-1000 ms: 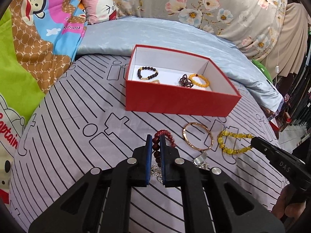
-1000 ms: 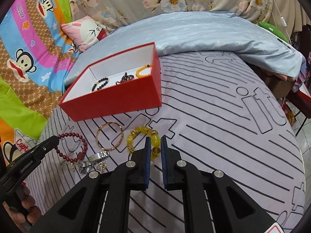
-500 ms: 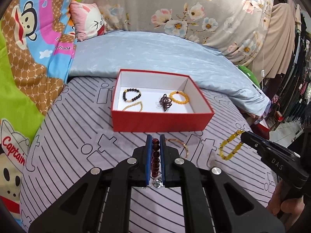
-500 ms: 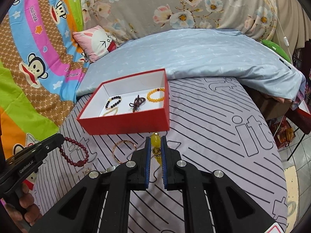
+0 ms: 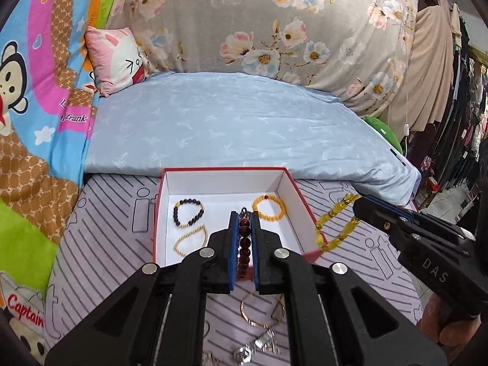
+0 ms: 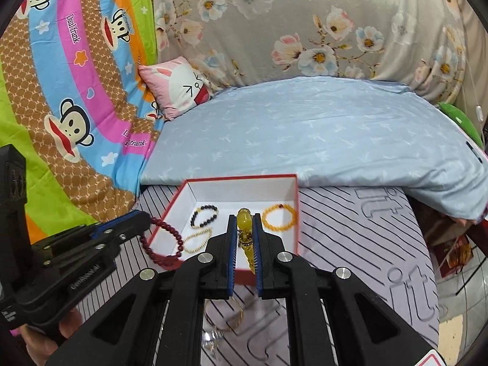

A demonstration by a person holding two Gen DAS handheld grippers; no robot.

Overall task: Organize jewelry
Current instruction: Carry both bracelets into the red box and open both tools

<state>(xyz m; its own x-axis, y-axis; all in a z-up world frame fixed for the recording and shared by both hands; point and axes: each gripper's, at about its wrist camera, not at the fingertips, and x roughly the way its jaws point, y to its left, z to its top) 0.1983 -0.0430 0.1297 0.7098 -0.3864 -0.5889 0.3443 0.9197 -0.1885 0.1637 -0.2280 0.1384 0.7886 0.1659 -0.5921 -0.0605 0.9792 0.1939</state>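
Observation:
My left gripper (image 5: 244, 218) is shut on a dark red bead bracelet (image 5: 244, 245) and holds it above the front wall of the red box (image 5: 224, 170). My right gripper (image 6: 244, 221) is shut on a yellow bead bracelet (image 6: 244, 217) over the same box (image 6: 297, 213). In the left wrist view the yellow bracelet (image 5: 334, 225) hangs over the box's right front corner. In the right wrist view the red bracelet (image 6: 166, 244) hangs at the box's left wall. Inside lie a black bead bracelet (image 5: 188, 212), a thin gold chain (image 5: 192, 239) and an orange bead bracelet (image 5: 269, 207).
A gold bangle (image 5: 262, 312) and a silver piece (image 5: 254, 346) lie on the striped sheet (image 6: 366, 244) in front of the box. A blue quilt (image 5: 228, 128) lies behind it. A pink pillow (image 5: 117, 58) leans at the back left.
Both grippers have lifted their bracelets off the sheet and carried them forward to the box. The box now sits right under the fingertips.

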